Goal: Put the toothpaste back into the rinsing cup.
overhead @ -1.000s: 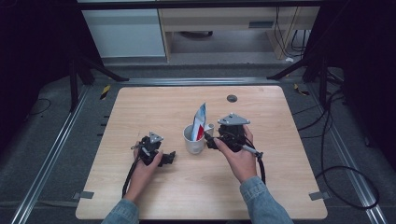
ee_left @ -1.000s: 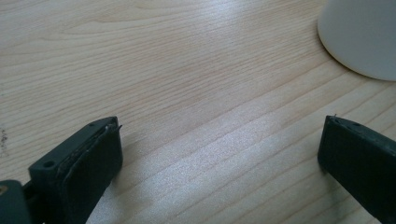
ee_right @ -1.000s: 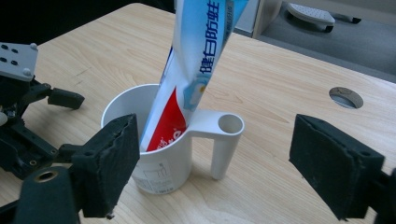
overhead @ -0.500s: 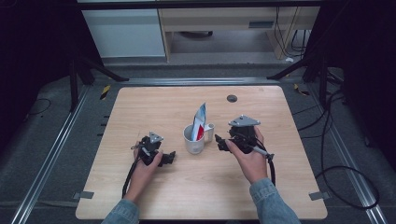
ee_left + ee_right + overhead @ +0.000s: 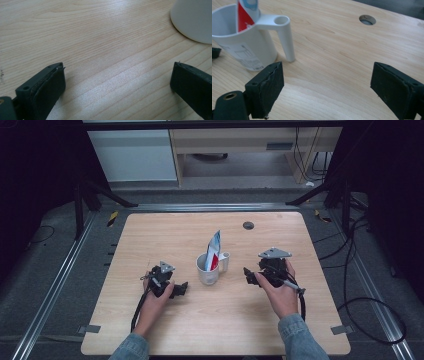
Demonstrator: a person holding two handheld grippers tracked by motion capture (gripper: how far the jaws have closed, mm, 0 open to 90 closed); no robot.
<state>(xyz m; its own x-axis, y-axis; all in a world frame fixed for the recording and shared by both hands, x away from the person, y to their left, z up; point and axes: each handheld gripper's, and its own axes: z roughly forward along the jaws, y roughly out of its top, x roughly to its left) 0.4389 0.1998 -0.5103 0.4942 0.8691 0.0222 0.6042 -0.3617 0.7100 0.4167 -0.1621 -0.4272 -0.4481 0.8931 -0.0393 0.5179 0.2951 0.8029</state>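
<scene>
1. Denim sleeves (image 5: 299, 336) come in over the near edge of the wooden table (image 5: 150, 235), one forearm on each side of the middle.
2. Nearest the person on the left side, the left hand (image 5: 155, 296) holds the left gripper (image 5: 181, 289) low on the table top, aimed toward the table's middle.
3. In the left gripper view its two black jaws stand wide apart with bare wood grain between them and nothing clamped; the white curve of the cup (image 5: 193, 20) sits beyond the far jaw, near but not touching.
4. On the right side, the right hand (image 5: 281, 292) holds the right gripper (image 5: 248, 276), a grey three-cornered plate (image 5: 274, 253) on its top and a black cable (image 5: 301, 302) trailing back toward the near edge.
5. In the right gripper view its jaws are also spread wide and hold nothing; they frame bare wood, with the cup's handle (image 5: 284, 37) just past the left jaw and clear of it.
6. Between the two grippers, about the middle of the table, stands the white cup (image 5: 209, 267), upright, handle turned toward the right gripper.
7. Inside the cup leans a toothpaste tube (image 5: 213, 251), red, white and blue, its flat end rising above the rim toward the far edge.
8. Farther off, near the far edge, a round hole (image 5: 248, 225) is set into the table top.
</scene>
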